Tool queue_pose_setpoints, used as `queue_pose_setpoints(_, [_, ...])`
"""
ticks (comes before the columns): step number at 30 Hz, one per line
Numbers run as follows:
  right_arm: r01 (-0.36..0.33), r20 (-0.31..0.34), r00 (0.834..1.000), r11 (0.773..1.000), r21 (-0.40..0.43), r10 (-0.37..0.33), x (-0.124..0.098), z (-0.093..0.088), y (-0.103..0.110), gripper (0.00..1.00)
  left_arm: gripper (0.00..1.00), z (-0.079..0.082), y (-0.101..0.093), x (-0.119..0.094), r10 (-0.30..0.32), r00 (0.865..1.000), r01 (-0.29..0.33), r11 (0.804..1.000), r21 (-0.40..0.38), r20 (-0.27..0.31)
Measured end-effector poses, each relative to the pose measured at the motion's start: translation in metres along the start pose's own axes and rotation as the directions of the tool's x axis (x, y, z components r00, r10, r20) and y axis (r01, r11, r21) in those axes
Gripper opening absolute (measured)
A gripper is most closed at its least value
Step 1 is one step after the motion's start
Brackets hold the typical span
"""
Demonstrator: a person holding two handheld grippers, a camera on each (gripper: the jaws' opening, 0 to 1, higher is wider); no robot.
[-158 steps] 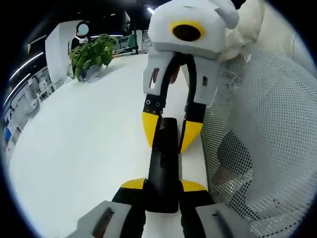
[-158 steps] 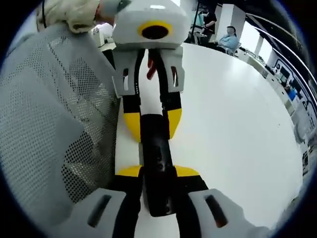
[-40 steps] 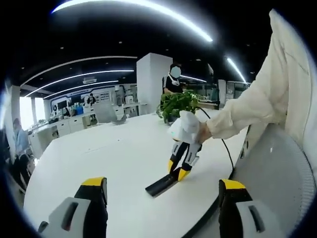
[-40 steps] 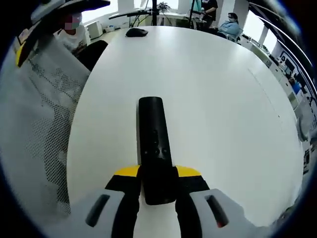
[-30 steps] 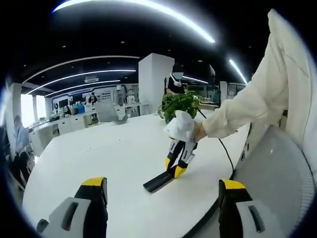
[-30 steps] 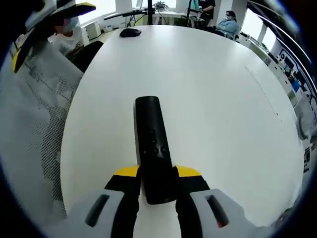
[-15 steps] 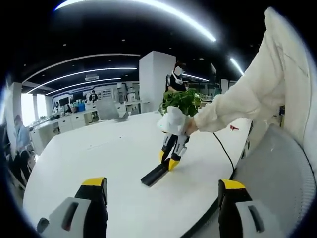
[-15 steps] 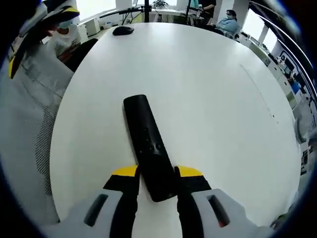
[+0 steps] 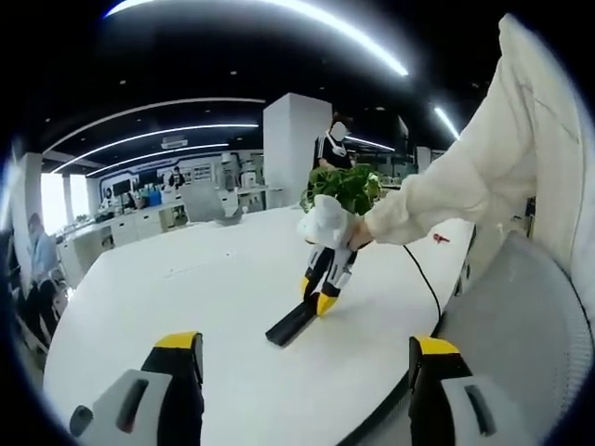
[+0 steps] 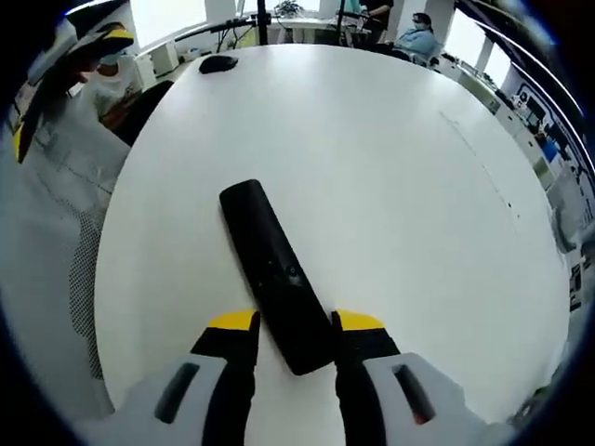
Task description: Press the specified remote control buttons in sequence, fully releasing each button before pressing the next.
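A black remote [image 10: 271, 265] lies on the white table [image 10: 400, 186], slanted to the left between my right gripper's yellow-tipped jaws. My right gripper [image 10: 295, 323] is shut on its near end. In the left gripper view the same remote [image 9: 290, 323] rests flat on the table, and the right gripper [image 9: 319, 299] comes down on its far end, held by a hand in a white sleeve [image 9: 437, 190]. My left gripper [image 9: 305, 346] hangs well back from the remote, above the table's near edge, with its jaws wide open and nothing between them.
A potted plant [image 9: 342, 190] stands behind the remote, with a person [image 9: 337, 147] beyond it. A black mouse [image 10: 218, 63] sits at the table's far end. A grey mesh chair [image 10: 51, 242] is at the left edge. A cable [image 9: 423, 279] trails across the table.
The remote has swung from straight to slanting left between the right jaws. In the left gripper view the right gripper and remote have drifted a little left and farther off.
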State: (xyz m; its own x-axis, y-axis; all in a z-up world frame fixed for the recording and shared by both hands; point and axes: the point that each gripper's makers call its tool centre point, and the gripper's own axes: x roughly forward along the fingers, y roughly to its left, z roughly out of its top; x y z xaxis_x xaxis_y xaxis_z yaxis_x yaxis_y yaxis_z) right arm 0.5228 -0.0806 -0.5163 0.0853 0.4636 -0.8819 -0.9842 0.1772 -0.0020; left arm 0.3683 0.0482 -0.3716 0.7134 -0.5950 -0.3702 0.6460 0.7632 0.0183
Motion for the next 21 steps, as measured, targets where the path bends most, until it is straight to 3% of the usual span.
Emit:
queue_pose_setpoints(8, [0.062, 0.198, 0.975, 0.977, 0.204, -0.103, -0.038, 0.016, 0.012, 0.43, 0.94, 0.000, 0.002, 0.000, 0.020, 1.000, -0.020, 0.999, 0.033, -0.004])
queue_pose_setpoints(12, [0.109, 0.295, 0.936, 0.954, 0.278, -0.192, -0.073, 0.024, 0.026, 0.51, 0.95, 0.002, 0.003, -0.001, 0.022, 1.000, -0.022, 1.000, 0.011, 0.013])
queue_pose_setpoints(16, [0.150, 0.304, 0.920, 0.940, 0.306, -0.246, -0.102, 0.017, 0.044, 0.55, 0.96, 0.004, 0.005, -0.002, 0.033, 0.999, -0.034, 0.999, 0.018, 0.021])
queue_pose_setpoints(21, [0.197, 0.343, 0.881, 0.911, 0.361, -0.326, -0.140, 0.017, 0.065, 0.76, 0.97, 0.008, 0.004, -0.003, 0.033, 0.998, -0.034, 0.999, 0.015, 0.044])
